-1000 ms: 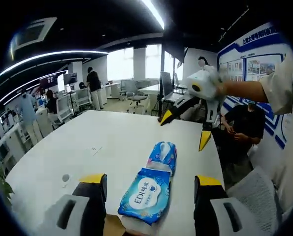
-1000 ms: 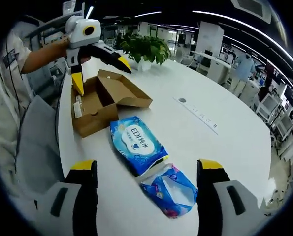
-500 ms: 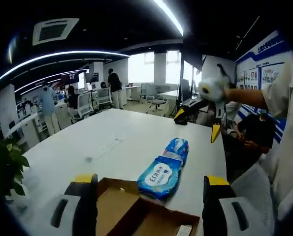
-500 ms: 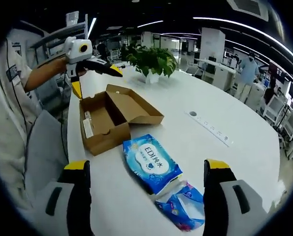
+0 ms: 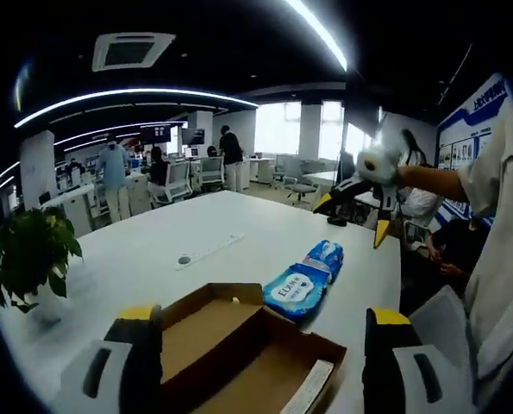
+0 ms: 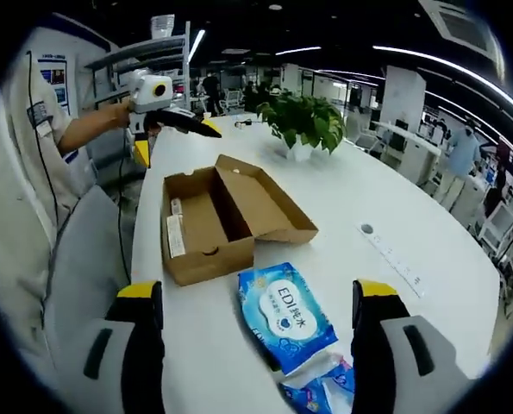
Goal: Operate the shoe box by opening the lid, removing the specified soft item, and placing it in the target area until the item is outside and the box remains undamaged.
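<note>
The brown cardboard shoe box lies open on the white table, lid folded back, right below my left gripper, which is open and empty. A blue wipes pack lies just beyond the box, with a second blue soft pack behind it. In the right gripper view the box sits mid-table and the wipes pack lies between my open, empty right gripper's jaws; the second pack is at the bottom. The left gripper hovers open beyond the box; the right gripper hangs open above the packs.
A potted plant stands on the table past the box, and shows as the plant at the left. A thin strip lies on the table to the right. A person's sleeve fills the left side. Office desks and people are far behind.
Both cameras have drawn back from the packs. The open box has come further into the left gripper view and the packs look farther away. Box and packs lie where they were.
</note>
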`<state>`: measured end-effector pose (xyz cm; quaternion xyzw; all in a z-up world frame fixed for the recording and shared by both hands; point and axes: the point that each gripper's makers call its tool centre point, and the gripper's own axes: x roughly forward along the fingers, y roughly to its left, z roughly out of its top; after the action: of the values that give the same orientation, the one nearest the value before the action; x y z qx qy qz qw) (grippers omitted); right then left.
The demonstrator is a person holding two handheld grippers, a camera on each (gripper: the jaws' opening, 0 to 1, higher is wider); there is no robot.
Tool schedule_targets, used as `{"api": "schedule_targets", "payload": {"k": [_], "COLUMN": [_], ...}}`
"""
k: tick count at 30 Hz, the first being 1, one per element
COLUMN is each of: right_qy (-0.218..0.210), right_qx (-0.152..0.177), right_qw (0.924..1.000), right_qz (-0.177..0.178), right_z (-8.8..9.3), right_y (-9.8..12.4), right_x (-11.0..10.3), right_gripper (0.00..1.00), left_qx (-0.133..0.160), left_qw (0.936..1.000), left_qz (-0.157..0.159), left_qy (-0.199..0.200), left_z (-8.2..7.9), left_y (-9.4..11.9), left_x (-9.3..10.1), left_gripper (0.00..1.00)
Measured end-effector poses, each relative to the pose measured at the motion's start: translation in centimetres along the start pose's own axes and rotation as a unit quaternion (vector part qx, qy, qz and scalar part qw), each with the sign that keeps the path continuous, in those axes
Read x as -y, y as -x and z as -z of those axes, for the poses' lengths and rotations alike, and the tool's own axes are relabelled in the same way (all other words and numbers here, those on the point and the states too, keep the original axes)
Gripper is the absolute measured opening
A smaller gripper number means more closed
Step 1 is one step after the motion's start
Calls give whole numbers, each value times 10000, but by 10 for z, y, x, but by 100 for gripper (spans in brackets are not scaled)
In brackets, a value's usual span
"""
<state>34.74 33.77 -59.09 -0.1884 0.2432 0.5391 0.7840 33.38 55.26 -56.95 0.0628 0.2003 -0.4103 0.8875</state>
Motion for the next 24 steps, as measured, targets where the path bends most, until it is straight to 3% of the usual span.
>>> {"api": "schedule_targets", "payload": {"k": [12,24], "right_qy": [461,897], "right_qx": [-19,-234], "right_qw": [9975,9898], "right_qz": [-540,-1081], "right_z": [-19,-20], "right_y": [-42,-92], "right_x": [-23,-50], "right_gripper": [78,69], "left_qx": [-49,-154], "left_qw": [9971,9916], "left_qz": [-722,-1221], "left_qy": [229,396], "left_z": [29,59], "left_y": [47,86], "left_x": [-28,-44], "left_gripper": [100,100]}}
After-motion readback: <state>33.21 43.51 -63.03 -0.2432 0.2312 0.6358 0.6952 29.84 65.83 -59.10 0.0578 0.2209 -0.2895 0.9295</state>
